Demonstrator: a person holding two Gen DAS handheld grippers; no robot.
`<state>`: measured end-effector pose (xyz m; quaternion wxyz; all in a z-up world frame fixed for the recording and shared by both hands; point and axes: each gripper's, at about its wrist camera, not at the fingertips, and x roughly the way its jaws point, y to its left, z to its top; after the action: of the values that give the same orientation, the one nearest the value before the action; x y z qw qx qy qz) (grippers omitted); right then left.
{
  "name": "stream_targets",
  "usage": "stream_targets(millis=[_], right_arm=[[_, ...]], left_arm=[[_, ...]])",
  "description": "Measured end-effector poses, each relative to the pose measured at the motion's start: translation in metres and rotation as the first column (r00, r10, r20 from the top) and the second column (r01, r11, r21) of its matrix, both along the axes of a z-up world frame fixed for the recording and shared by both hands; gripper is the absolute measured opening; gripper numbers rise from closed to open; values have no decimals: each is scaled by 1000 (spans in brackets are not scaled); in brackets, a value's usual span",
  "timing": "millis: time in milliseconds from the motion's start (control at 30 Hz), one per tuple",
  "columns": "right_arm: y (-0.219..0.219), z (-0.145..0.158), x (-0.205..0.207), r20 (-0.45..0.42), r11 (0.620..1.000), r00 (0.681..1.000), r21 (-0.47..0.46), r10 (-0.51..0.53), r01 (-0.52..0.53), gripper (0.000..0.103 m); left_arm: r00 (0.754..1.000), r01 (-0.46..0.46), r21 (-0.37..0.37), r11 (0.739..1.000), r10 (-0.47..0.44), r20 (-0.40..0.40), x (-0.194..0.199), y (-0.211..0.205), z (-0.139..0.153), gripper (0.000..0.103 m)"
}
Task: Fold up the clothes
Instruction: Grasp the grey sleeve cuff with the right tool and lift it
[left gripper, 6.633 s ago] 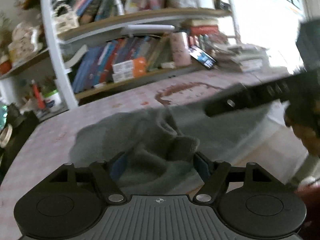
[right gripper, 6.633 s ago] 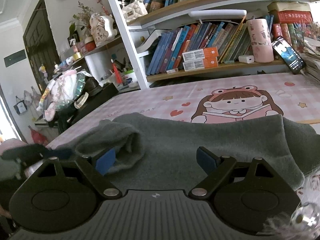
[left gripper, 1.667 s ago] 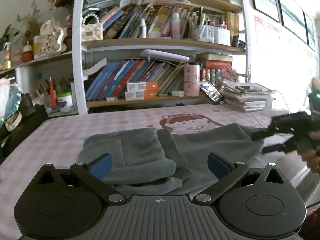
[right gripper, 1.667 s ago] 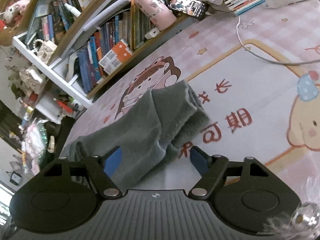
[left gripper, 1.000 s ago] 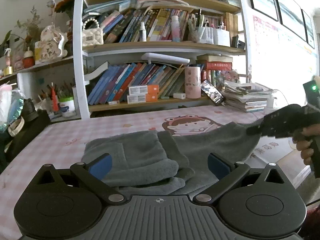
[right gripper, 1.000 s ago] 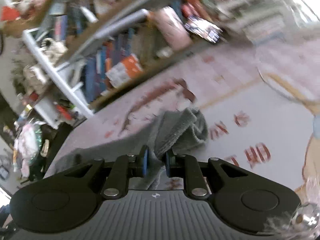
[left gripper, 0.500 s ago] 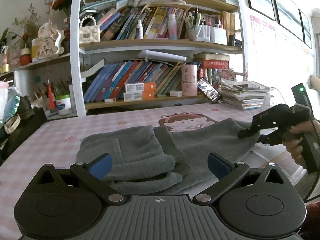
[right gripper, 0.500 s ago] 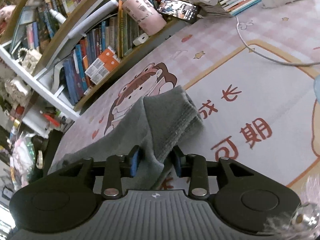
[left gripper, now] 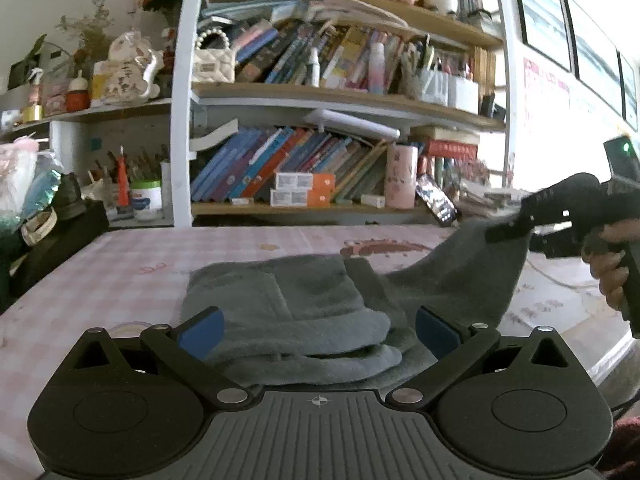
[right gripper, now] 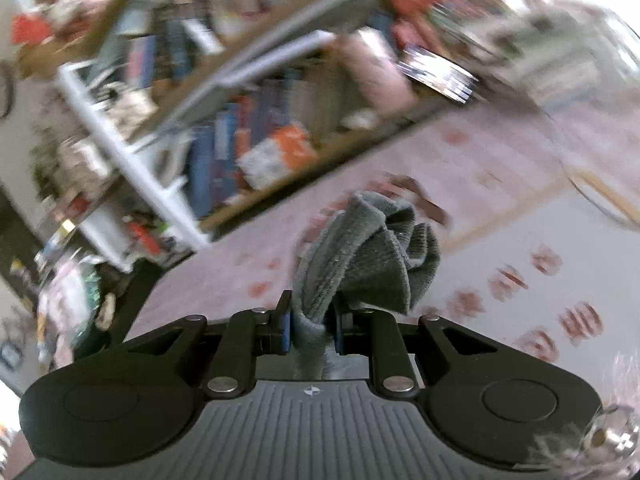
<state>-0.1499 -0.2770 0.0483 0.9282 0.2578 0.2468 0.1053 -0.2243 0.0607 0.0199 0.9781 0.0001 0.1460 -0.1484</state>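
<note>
A grey knitted garment (left gripper: 288, 308) lies on the pink checked table cover (left gripper: 132, 276), its left part folded into a thick stack. My left gripper (left gripper: 318, 328) stands open just above the near edge of that stack, pads wide apart and touching nothing. At the right, a hand (left gripper: 612, 264) holds my right gripper (left gripper: 516, 228), which lifts the garment's right end off the table. In the blurred right wrist view the right gripper (right gripper: 312, 324) has its jaws closing, and its blue pads pinch a bunched ridge of the grey garment (right gripper: 368, 248).
A white bookshelf (left gripper: 304, 184) full of books runs along the table's far side, with a pink cup (left gripper: 401, 176) and a phone (left gripper: 436, 204) on its low shelf. A black bag (left gripper: 52, 240) sits far left. The table's edge (left gripper: 608, 344) falls off at right.
The right gripper has tightened on the garment's right end and risen, pulling that end up off the table. The left gripper has edged closer to the folded stack, still open.
</note>
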Motion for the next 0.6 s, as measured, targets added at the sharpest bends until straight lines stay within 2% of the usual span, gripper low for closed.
stream_targets(millis=[167, 367, 500, 600], right_arm=[[68, 42, -6, 123, 980, 981, -152, 148, -129, 16], [151, 68, -14, 208, 907, 918, -334, 337, -257, 16], [206, 57, -18, 169, 807, 862, -472, 478, -355, 16], [243, 34, -20, 81, 692, 818, -584, 570, -424, 17]], left_arm=[[997, -50, -50, 997, 53, 56, -6, 24, 10, 103], [976, -153, -137, 979, 171, 131, -18, 64, 26, 103], [956, -208, -217, 954, 245, 161, -24, 92, 34, 103], [942, -234, -291, 928, 290, 167, -29, 109, 35, 103]])
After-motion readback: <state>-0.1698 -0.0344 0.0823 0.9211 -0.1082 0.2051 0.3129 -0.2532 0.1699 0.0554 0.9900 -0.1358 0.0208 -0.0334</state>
